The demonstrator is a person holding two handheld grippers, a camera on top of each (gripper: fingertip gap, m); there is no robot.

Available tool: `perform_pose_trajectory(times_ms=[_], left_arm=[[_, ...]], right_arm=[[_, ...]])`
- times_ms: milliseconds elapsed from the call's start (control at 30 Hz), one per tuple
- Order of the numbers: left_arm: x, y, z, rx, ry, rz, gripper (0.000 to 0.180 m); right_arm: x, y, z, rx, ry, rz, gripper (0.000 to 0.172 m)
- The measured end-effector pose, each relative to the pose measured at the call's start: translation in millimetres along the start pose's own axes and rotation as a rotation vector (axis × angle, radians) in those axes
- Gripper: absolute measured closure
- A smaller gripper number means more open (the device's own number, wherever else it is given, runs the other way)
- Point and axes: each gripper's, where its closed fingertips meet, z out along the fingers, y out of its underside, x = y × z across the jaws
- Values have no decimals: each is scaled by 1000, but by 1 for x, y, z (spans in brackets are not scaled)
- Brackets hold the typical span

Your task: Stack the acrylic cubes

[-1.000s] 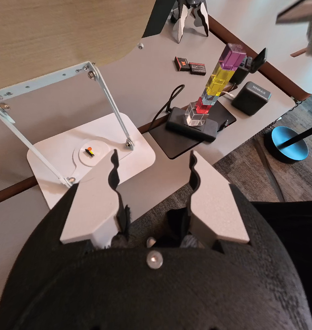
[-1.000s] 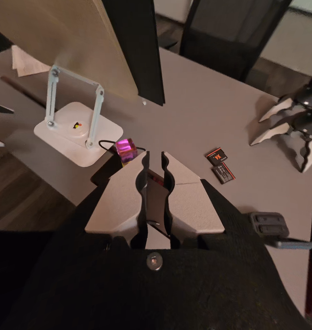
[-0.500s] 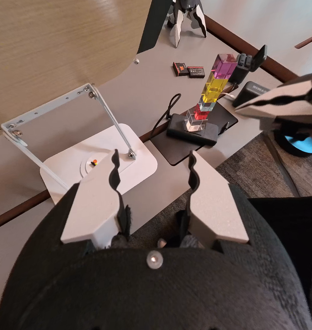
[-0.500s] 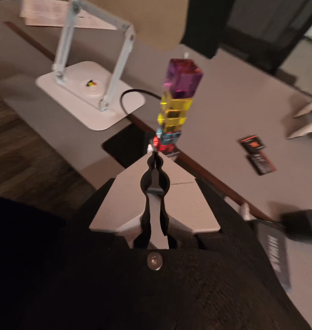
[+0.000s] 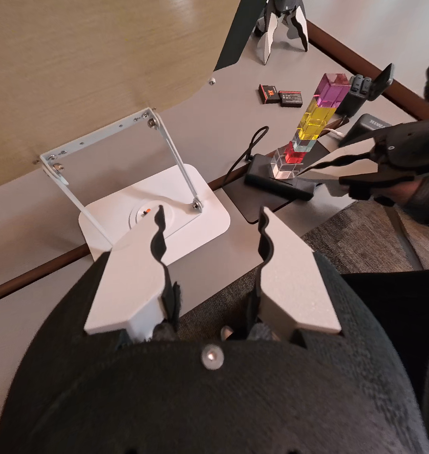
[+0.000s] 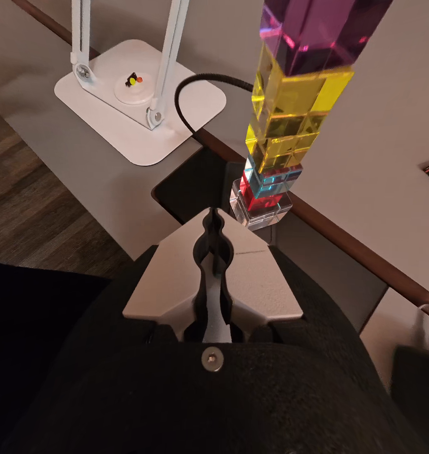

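Observation:
A tower of see-through blocks [image 5: 316, 122] stands on a black box [image 5: 277, 184] at the table's edge: a clear block [image 5: 283, 167] at the bottom, then red, pale blue, yellow and purple. My right gripper [image 6: 213, 211] is shut with nothing between its fingers. Its tip lies beside the clear bottom block [image 6: 262, 213] of the tower [image 6: 289, 118]. The left wrist view shows its closed tip [image 5: 304, 170] at that block's lower corner; I cannot tell if it touches. My left gripper [image 5: 212, 213] is open and empty, above the table edge near a white stand base [image 5: 203, 221].
A white stand [image 6: 139, 127] carries a wooden panel [image 5: 98, 61]. A black cable [image 5: 248, 149] runs to the box. Two black cards [image 5: 279, 94], a dark charger [image 5: 356, 98], a dark block [image 5: 365, 127] and a spare gripper [image 5: 279, 27] lie farther back. Carpet floor [image 5: 356, 245] is below. Across from one pair of fingers to the other is roughly 20 cm.
My right gripper shut its fingers on air and came down and in towards the foot of the tower. My left gripper stayed open and barely shifted.

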Motion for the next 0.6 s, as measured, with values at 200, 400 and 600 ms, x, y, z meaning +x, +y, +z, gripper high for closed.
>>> perform_pose_trajectory(times_ms=[200, 400, 600], left_arm=[[-3, 2, -1, -3, -16, -12, 105], [-7, 1, -3, 5, -30, -25, 104], [-6, 3, -2, 2, -29, -32, 104]], right_arm=[[-2, -5, 8, 13, -15, 29, 172], [4, -10, 12, 23, -8, 41, 172], [9, -10, 13, 21, -6, 62, 172]])
